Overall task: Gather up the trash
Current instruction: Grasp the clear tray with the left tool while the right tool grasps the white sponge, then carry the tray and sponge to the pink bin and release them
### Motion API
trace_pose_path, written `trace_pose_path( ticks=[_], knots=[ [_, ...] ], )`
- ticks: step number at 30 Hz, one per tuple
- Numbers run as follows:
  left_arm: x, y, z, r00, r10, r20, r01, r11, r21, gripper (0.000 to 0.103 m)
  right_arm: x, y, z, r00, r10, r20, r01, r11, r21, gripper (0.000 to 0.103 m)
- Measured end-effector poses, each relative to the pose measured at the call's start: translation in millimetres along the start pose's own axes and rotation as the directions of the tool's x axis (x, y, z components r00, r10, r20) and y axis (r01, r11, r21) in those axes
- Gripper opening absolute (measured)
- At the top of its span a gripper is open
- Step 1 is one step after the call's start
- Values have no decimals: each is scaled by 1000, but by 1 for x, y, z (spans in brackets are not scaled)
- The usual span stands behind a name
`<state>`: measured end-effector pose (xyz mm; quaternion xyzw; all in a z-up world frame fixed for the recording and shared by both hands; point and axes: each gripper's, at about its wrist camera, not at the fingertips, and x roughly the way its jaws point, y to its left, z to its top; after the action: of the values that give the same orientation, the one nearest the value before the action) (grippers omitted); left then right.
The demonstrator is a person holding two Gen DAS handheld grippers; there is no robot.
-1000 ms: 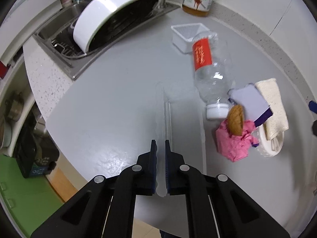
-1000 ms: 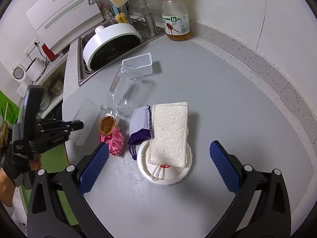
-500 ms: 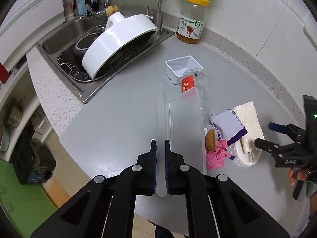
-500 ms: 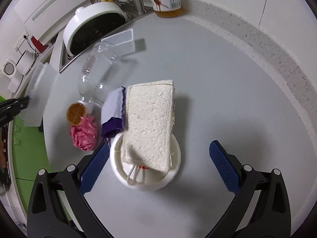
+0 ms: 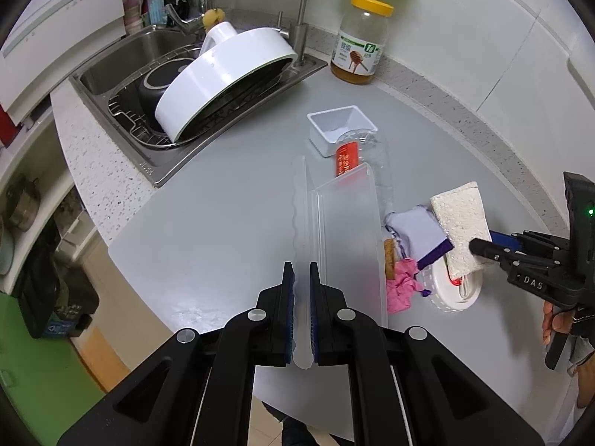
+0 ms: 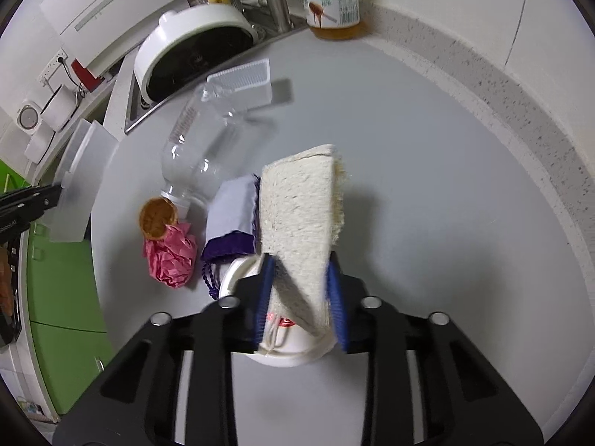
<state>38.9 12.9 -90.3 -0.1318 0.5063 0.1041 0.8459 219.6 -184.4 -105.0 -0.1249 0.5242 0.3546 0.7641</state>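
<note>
Grey countertop [image 6: 409, 130] holds the litter. Left gripper [image 5: 302, 297] pinches a frosted plastic lid [image 5: 346, 245]; right gripper [image 6: 300, 299] is closing on the sponge [image 6: 297, 215] — its tilt could tip the white cup [image 6: 286, 353] beneath.

The frosted translucent plastic tray [image 5: 346, 245] hides most of the clear plastic bottle [image 5: 347, 158] with its red label and part of the brown round shell [image 5: 389, 260]. The honey jar's [image 6: 331, 3] lid is cut off by the right wrist view's top edge.
</note>
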Motion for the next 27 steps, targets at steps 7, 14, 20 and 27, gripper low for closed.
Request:
trace_pose_path(
  ticks=[7,14,20,27],
  knots=[
    [-18,-10,-2,999,-11,34,10,1000,3,8,-37,-9,0,998,10,69,-12,1000,27,18],
    [-46,-13,-8,996,-9,87,9,1000,-8,8,-81,0,7,988,28,149,-25,1000,-19,18],
    [-75,4,-31,992,37,121,-28,997,-73,8,-97,46,14,979,117,167,-92,984,-153,18],
    [-120,53,-87,981,147,130,-115,968,-222,8,-86,144,12,956,273,110,-221,913,-342,18]
  ],
)
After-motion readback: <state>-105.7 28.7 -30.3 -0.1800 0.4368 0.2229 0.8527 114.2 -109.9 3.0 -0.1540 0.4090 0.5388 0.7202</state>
